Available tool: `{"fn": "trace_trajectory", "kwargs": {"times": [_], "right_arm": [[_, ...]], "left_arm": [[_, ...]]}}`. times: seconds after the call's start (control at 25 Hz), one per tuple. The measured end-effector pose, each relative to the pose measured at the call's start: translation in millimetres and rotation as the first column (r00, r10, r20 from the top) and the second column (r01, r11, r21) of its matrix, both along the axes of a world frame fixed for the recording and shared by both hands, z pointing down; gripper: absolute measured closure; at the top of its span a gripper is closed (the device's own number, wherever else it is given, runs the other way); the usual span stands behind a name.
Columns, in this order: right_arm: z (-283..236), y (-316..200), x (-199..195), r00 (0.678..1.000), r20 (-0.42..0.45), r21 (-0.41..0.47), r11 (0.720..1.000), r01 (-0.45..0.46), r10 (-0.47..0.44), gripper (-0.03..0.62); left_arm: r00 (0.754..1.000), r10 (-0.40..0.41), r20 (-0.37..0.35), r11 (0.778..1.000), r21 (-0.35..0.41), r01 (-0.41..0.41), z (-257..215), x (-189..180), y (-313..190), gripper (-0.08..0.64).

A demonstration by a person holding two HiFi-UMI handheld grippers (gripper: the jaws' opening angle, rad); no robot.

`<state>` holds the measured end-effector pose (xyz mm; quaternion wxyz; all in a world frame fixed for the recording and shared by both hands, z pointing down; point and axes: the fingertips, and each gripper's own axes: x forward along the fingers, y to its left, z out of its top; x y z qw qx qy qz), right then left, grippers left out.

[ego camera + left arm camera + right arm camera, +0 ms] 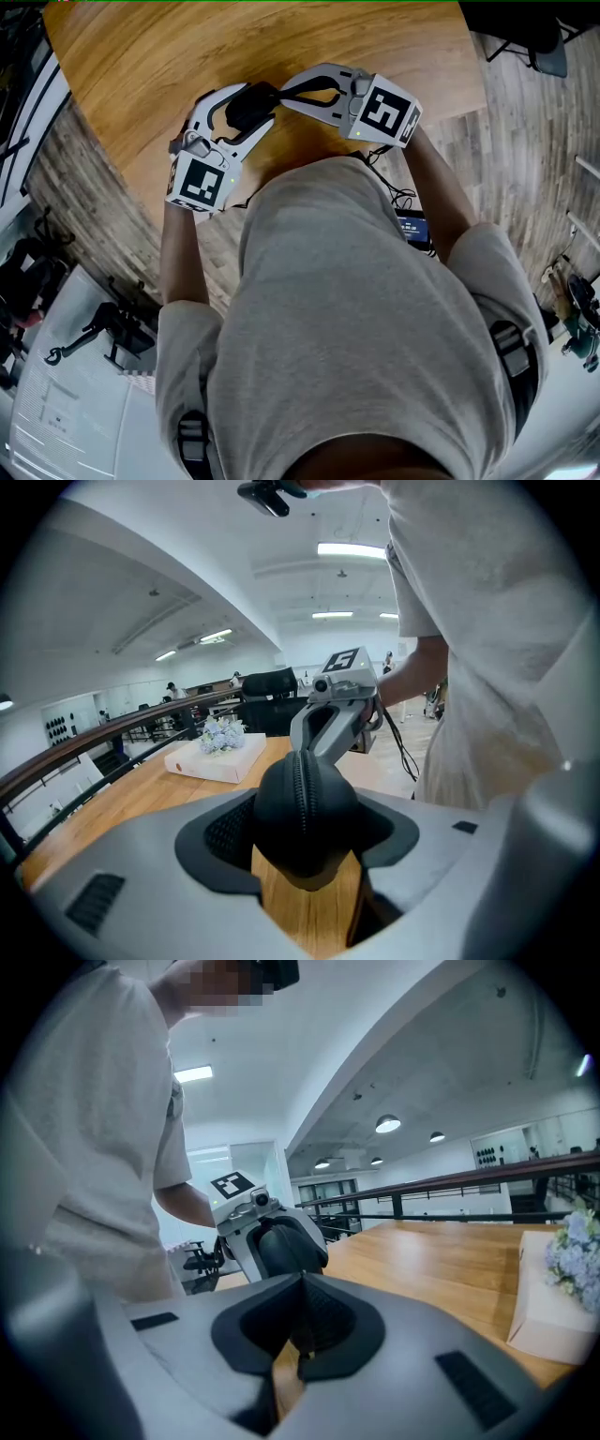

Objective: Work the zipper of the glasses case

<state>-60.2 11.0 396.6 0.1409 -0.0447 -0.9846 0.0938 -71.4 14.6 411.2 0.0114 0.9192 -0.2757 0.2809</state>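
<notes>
A black zippered glasses case [251, 105] is held above the wooden table [169, 56] near its front edge. My left gripper [258, 105] is shut on the case's sides. In the left gripper view the case [302, 817] fills the gap between the pads, with its zipper seam running up the middle. My right gripper [283, 97] meets the case's far end, and its jaws are shut. In the right gripper view a thin dark tab, apparently the zipper pull [301, 1335], is pinched between the closed pads, with the case [286, 1246] just beyond it.
A white box topped with pale flowers [217, 757] lies farther along the table, and it also shows in the right gripper view as the box [558, 1307]. A dark railing [450, 1208] runs behind the table. A cable and a small device [412, 227] hang at the person's side.
</notes>
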Motion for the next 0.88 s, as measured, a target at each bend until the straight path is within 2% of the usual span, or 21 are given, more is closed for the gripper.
{"fn": "trace_trajectory", "kwargs": {"times": [0.12, 0.32, 0.56, 0.88], "right_arm": [[1.6, -3.9, 1.1, 0.999, -0.030, 0.094, 0.995, -0.034, 0.037, 0.566], [3.7, -4.7, 2.7, 0.998, -0.039, 0.173, 0.984, -0.033, 0.040, 0.566], [3.0, -1.5, -5.6, 0.998, -0.022, 0.193, 0.980, -0.046, 0.051, 0.565], [17.2, 8.0, -9.0, 0.994, -0.093, 0.233, 0.969, 0.076, -0.056, 0.565]], "left_arm": [[1.000, -0.005, 0.008, 1.000, 0.002, 0.005, 2.8, 0.1, -2.6, 0.288], [0.998, -0.012, -0.070, 0.998, -0.055, 0.008, 0.7, 3.5, -2.8, 0.288], [0.993, -0.020, -0.120, 0.994, -0.113, 0.006, 1.5, -1.0, 1.6, 0.288], [0.996, 0.026, -0.088, 0.986, -0.160, -0.040, 17.7, 2.9, 6.9, 0.288]]}}
